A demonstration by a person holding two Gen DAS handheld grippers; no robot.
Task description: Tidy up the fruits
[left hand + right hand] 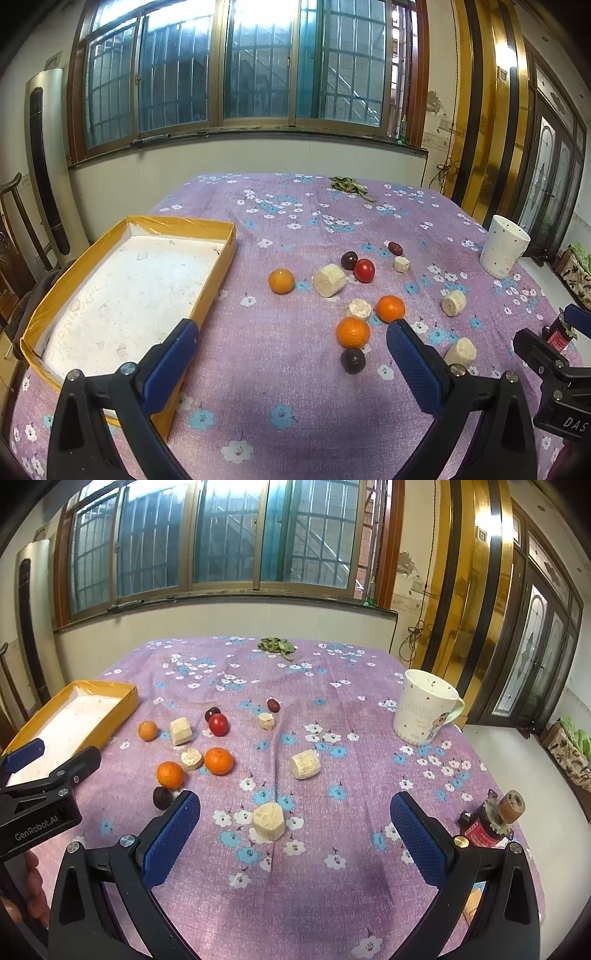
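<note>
Nearest us, our left gripper [291,343] and right gripper [295,814] both hover with jaws spread wide, holding nothing. Between the right one's blue fingers [173,834] a pale fruit chunk [269,821] lies on the purple floral cloth [332,886]. Farther off, three oranges [352,332], a red fruit [364,270] and dark plums [353,360] lie scattered right of the yellow-rimmed tray [218,266]. We see a white mug [424,712] far right.

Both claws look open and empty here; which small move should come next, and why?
Probably ease the left claw forward onto the nearest orange: it lies just ahead on the cloth, the yellow tray holds no fruit yet, and the right claw faces a pale chunk.
</note>
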